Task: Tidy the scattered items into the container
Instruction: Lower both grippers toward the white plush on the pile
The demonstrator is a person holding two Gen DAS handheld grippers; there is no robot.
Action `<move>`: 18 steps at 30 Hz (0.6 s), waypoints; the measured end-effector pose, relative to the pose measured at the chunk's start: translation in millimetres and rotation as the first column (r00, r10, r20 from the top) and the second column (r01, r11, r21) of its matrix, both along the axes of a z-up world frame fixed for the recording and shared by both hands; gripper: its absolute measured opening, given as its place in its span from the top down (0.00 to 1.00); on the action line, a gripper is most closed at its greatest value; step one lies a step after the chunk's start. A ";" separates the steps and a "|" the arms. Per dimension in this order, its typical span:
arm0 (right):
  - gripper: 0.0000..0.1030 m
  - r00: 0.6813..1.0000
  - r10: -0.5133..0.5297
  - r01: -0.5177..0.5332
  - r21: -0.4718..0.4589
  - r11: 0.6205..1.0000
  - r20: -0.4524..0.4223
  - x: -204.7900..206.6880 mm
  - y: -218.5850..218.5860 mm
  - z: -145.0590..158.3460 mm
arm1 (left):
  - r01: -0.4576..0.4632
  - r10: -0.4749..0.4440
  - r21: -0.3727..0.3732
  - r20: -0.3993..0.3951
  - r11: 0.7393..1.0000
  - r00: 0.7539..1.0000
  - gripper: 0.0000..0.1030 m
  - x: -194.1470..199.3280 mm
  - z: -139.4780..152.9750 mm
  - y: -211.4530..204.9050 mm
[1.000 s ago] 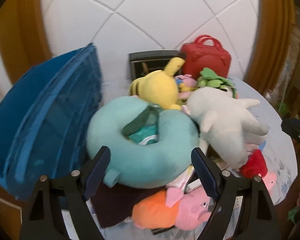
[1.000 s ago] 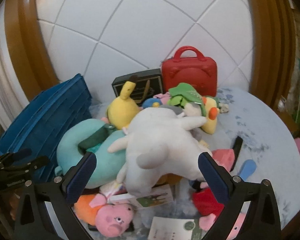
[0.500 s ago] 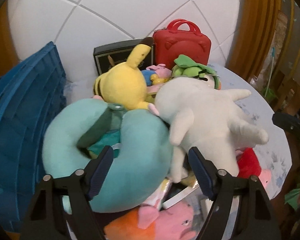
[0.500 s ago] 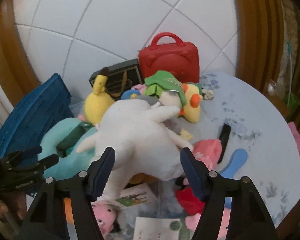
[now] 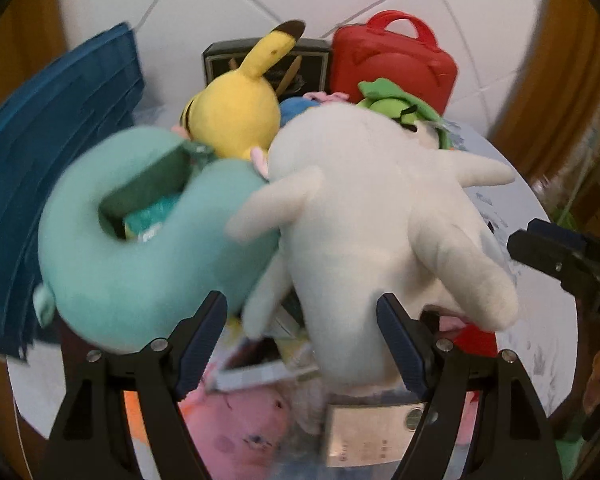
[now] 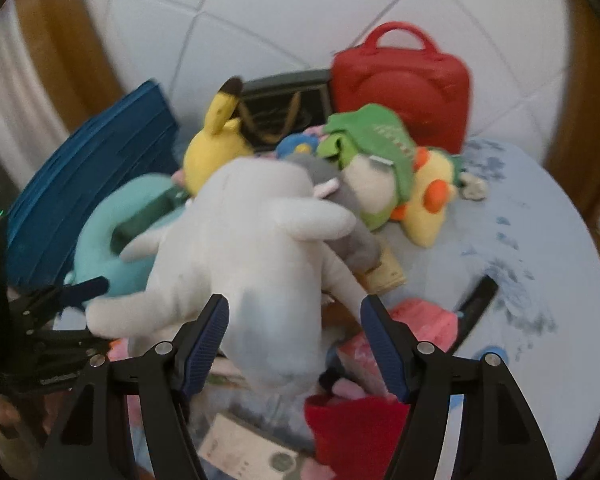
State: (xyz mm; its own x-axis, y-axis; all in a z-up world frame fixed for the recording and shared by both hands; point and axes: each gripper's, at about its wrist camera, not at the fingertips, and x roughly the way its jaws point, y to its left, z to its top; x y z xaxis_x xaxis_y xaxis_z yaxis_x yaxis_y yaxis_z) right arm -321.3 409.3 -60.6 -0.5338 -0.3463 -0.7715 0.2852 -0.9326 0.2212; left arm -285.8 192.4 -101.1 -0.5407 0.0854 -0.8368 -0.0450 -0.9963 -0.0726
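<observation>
A pile of soft toys lies on the round table. On top is a big white plush (image 5: 360, 220) (image 6: 252, 240), beside a teal neck pillow (image 5: 140, 264) (image 6: 100, 240) and a yellow plush (image 5: 236, 120) (image 6: 216, 140). The blue container (image 5: 40, 184) (image 6: 88, 168) leans at the left. My left gripper (image 5: 300, 304) is open, just above the white plush's lower end and some cards. My right gripper (image 6: 294, 304) is open around one limb of the white plush, with a gap at each pad.
A red bag (image 5: 392, 64) and a dark box (image 5: 260, 60) stand against the tiled wall. A green-hatted plush (image 6: 372, 152), pink toys (image 5: 236, 432), a red plush (image 6: 356, 428) and cards (image 6: 244, 448) lie around. The table's pale blue cloth (image 6: 520, 220) shows on the right.
Both grippers have come down and forward onto the pile. The right jaws have narrowed a lot, the left ones slightly. The white plush now lies between the fingers of each.
</observation>
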 end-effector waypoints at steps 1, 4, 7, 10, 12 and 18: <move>0.32 0.999 0.034 -0.034 -0.001 0.999 0.011 -0.3 1.7 -3.4 | -0.015 0.015 0.004 0.005 1.000 1.000 0.25 2.7 -1.3 1.8; 0.24 0.995 0.100 -0.100 -0.010 0.995 0.027 -1.4 2.5 -11.3 | -0.045 0.045 0.005 0.012 0.999 0.999 0.25 12.8 -1.1 7.4; 0.10 0.993 0.117 -0.115 -0.052 0.992 0.026 -5.4 6.1 -14.8 | -0.064 0.065 -0.017 0.017 0.998 0.998 0.25 18.5 -3.0 13.5; 0.10 0.994 0.109 -0.106 -0.098 0.990 0.025 -11.3 12.3 -14.4 | -0.089 0.090 -0.007 0.023 0.996 0.996 0.25 15.9 -5.8 15.3; 0.10 0.995 0.097 -0.095 -0.108 0.990 0.018 -15.4 15.6 -12.5 | -0.097 0.097 0.004 0.019 0.995 0.995 0.25 15.1 -6.4 16.9; 0.25 0.994 0.106 -0.103 -0.117 0.988 0.022 -31.1 15.1 -13.0 | -0.084 0.084 -0.005 0.004 0.996 0.996 0.25 6.4 -17.0 30.4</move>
